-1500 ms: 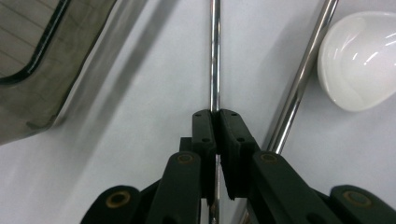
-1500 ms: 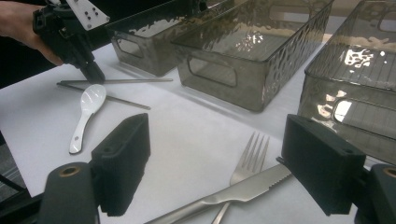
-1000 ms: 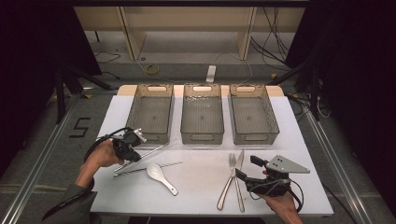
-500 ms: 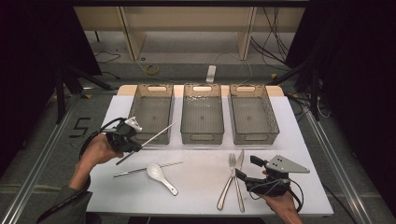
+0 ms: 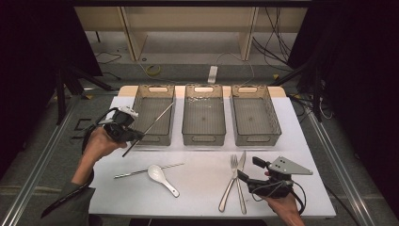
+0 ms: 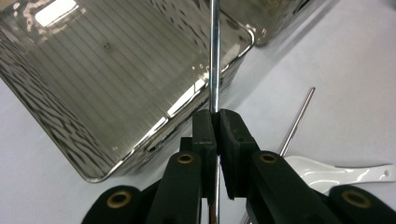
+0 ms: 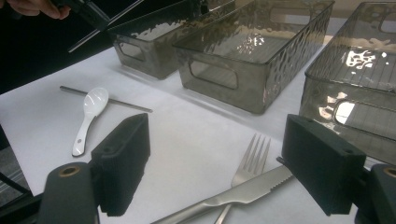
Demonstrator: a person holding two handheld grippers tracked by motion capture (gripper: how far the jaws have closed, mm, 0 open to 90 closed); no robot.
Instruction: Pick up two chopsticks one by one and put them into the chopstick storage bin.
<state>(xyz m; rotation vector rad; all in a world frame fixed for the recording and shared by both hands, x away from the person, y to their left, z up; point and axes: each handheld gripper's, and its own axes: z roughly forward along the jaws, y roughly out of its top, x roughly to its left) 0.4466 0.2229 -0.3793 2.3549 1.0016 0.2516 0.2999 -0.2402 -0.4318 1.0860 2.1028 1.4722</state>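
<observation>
Now the left claw [image 5: 134, 138] is clamped tight on a metal chopstick [image 5: 149, 127], slanted up over the near corner of the left bin [image 5: 153, 117]; the right claw [image 5: 248, 169] sits wide open on the counter [image 5: 202, 174], its jaws flanking the knife [image 5: 240, 181] beside the fork [image 5: 229, 183].

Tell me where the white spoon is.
In the high view, the white spoon lies on the table's near left part, across the loose metal chopstick, left of the fork.
</observation>
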